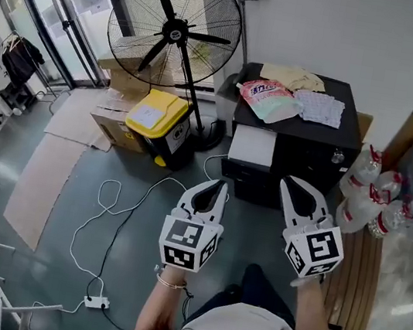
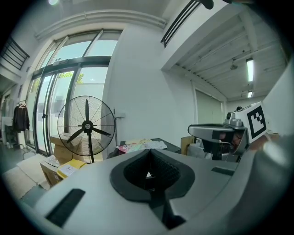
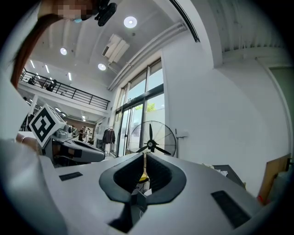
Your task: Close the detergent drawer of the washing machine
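Hovering before black boxy washing machine (image 1: pixel 313 139), white detergent drawer (image 1: pixel 250 146) sticking out; left grey gripper (image 1: pixel 223 184), right grey gripper (image 1: pixel 285 180) both pressed together, empty.

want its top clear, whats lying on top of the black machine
A pink pouch, a white patterned pack and a beige cloth lie on the black machine. Whatever is under them is covered.
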Tool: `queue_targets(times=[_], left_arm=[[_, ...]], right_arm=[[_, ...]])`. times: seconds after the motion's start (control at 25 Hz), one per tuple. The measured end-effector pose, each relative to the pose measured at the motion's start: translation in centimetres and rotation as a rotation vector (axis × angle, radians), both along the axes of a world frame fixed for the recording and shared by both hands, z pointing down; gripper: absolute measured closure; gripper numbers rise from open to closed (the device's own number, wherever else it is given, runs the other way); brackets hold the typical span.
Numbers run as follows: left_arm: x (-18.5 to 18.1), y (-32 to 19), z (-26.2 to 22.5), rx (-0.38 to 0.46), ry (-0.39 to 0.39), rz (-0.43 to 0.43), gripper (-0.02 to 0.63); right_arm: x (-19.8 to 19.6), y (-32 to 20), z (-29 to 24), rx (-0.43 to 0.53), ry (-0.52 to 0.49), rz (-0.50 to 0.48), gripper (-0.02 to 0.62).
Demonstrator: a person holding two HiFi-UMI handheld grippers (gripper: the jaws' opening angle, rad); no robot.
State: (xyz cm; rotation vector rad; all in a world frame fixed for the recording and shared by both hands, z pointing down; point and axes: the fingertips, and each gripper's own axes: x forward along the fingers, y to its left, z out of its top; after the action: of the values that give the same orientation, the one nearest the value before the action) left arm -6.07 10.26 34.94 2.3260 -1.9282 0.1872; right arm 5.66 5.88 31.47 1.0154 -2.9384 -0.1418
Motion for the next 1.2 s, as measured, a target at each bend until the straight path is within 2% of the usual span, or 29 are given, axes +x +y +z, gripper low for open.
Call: queue_targets(times=[0.72, 0.88, 1.2], left_arm=[[-2.7, -6.7, 3.5, -0.017, 0.013, -0.005, 0.581], [-3.3, -8.3, 5.1, -0.043, 0.022, -0.009, 0.533], [-5.4, -10.2, 7.7, -0.065, 0.045, -0.06, 0.529]], right_arm=[[-1.5, -7.0, 4.9, -0.09, 0.021, -0.005, 0.568], [-1.6, -8.4, 6.6, -0.118, 0.047, -0.006, 0.566], [-1.7, -10.9, 10.2, -0.18, 0.098, -0.011, 0.529]])
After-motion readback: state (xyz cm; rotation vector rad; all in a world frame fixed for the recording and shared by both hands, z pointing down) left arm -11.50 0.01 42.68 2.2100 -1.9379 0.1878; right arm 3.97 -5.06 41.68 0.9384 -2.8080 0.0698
